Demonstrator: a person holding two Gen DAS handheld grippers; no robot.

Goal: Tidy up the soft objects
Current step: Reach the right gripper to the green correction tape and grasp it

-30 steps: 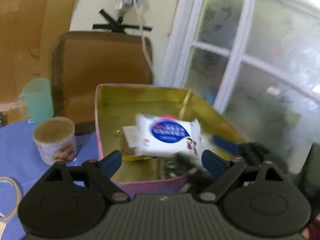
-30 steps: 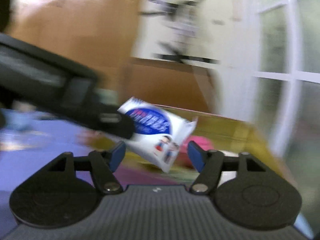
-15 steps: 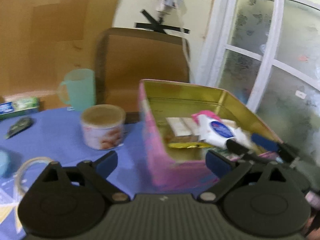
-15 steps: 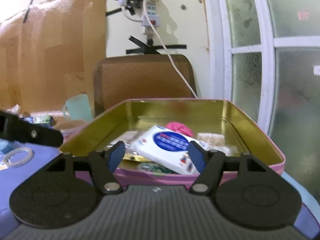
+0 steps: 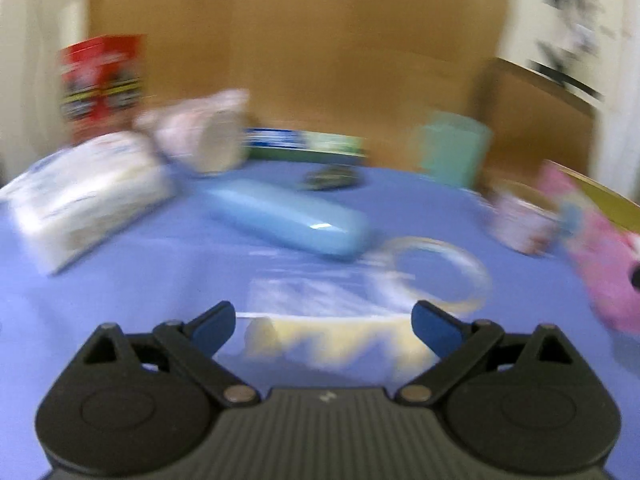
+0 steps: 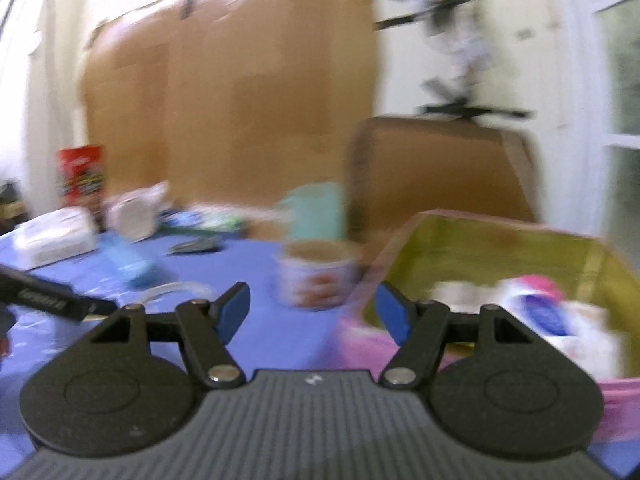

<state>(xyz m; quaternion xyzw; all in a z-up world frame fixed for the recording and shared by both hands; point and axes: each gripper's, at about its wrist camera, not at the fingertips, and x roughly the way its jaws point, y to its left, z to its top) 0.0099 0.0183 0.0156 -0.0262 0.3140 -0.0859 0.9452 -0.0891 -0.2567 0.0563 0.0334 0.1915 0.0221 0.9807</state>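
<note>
**Both jaws empty, the next soft pack lies far left**

The step in hand looks like the reach for another soft item. In the left wrist view the left gripper point(image 5: 323, 326) has its jaws wide apart with nothing between them, above the blue tabletop point(image 5: 120, 300). Far to the left of the jaws and ahead lies a white tissue pack point(image 5: 86, 196), blurred, soft-looking and plump, with faint print. Straight ahead of the jaws sits a glossy blue case point(image 5: 288, 218), hard by its shine, and to the right of it a clear tape ring point(image 5: 438, 270). At the far right edge the pink tin point(image 5: 600, 252) shows only its wall.

In the right wrist view the right gripper point(image 6: 313, 312) also stands open and empty. Ahead between its jaws is a printed cup point(image 6: 316, 276); right of the jaws, inside the tin's gold interior, lies a white wipes packet point(image 6: 560, 316) with a blue label, already stowed.

The next move likely calls for swinging left to the tissue pack and closing gently across its width.
</note>
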